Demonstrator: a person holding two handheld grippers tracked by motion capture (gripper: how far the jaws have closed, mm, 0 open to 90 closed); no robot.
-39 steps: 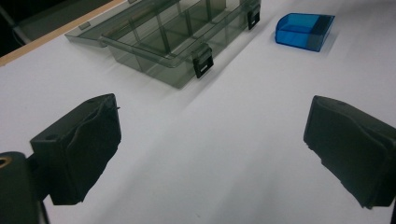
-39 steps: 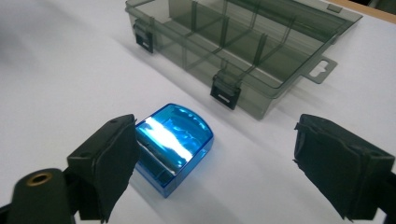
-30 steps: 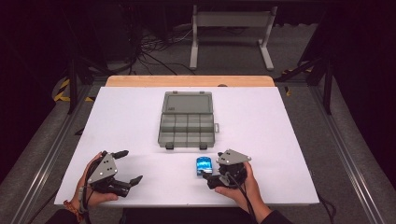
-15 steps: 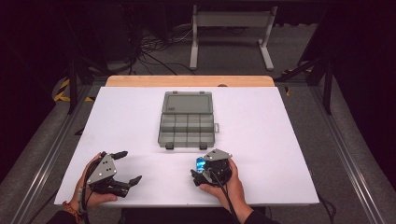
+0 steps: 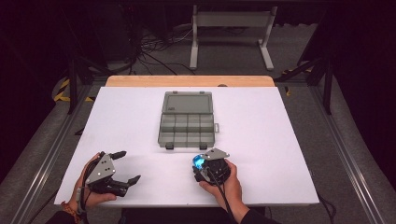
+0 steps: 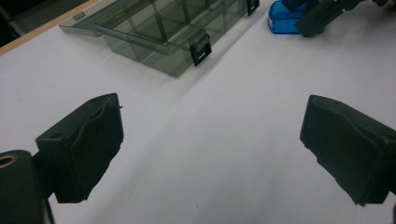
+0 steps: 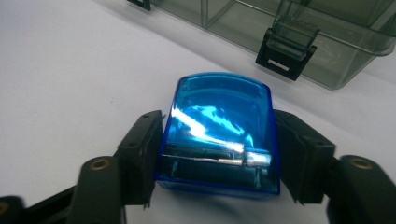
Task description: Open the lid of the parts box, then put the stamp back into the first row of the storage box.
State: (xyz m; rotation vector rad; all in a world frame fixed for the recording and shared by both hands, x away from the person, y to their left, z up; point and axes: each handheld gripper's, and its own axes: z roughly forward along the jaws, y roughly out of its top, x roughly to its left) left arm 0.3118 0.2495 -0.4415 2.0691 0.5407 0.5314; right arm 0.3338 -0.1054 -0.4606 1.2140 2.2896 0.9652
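At the near left of the white bench (image 5: pixel 140 116), the left gripper (image 5: pixel 125 171) rests with jaws wide apart and nothing between them. Farther right, near the bench's front edge, the right gripper (image 7: pixel 217 154) has just been closing, its pads pressing both sides of a blue translucent box (image 7: pixel 219 135), just before the open grey organiser case (image 5: pixel 187 123).

The right gripper (image 5: pixel 204 164) slid left and its fingers closed around the blue block (image 7: pixel 219 128).
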